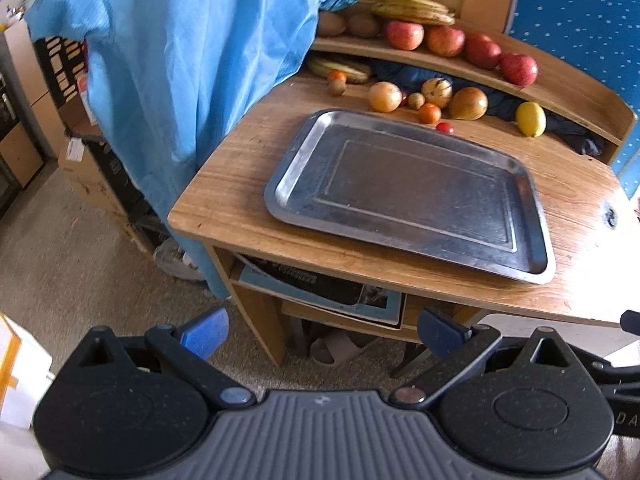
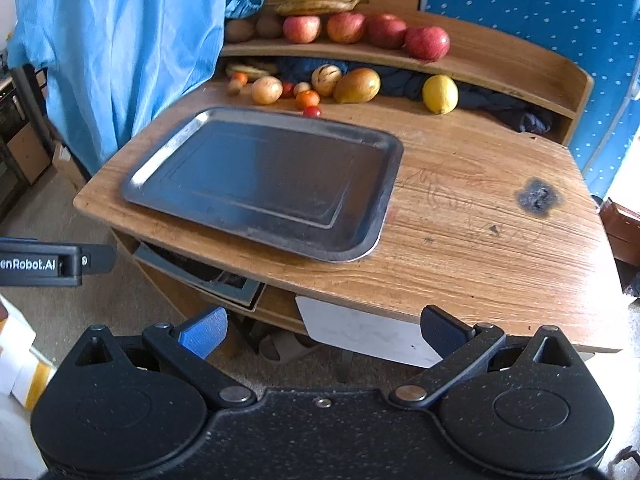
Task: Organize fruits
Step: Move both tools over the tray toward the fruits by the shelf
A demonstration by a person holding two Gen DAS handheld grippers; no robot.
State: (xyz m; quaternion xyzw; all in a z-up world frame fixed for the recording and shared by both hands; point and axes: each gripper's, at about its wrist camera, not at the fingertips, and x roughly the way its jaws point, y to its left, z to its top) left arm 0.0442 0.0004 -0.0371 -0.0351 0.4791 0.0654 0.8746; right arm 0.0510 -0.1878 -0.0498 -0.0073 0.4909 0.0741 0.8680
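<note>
An empty metal tray (image 1: 404, 184) (image 2: 264, 176) lies on the wooden table (image 1: 224, 204) (image 2: 472, 224). Behind it sit loose fruits: a yellow lemon (image 1: 531, 119) (image 2: 440, 94), a mango (image 1: 468, 103) (image 2: 357, 85), a striped melon (image 1: 437, 90) (image 2: 326, 77), a round pale fruit (image 1: 385, 96) (image 2: 267, 90), small oranges and a cherry tomato (image 1: 445, 127) (image 2: 312, 111). Red apples (image 1: 444, 41) (image 2: 346, 27) and bananas (image 1: 412, 8) (image 2: 316, 0) rest on the raised shelf. My left gripper (image 1: 323, 336) and right gripper (image 2: 323, 334) both hang open before the table's front edge, holding nothing.
A blue garment (image 1: 180, 52) (image 2: 120, 40) hangs at the table's left. A dark cloth (image 2: 500, 108) lies under the shelf. Books (image 1: 320, 288) sit below the tabletop. A burn mark (image 2: 538, 196) marks the right side. White boxes (image 2: 16, 356) stand on the floor at left.
</note>
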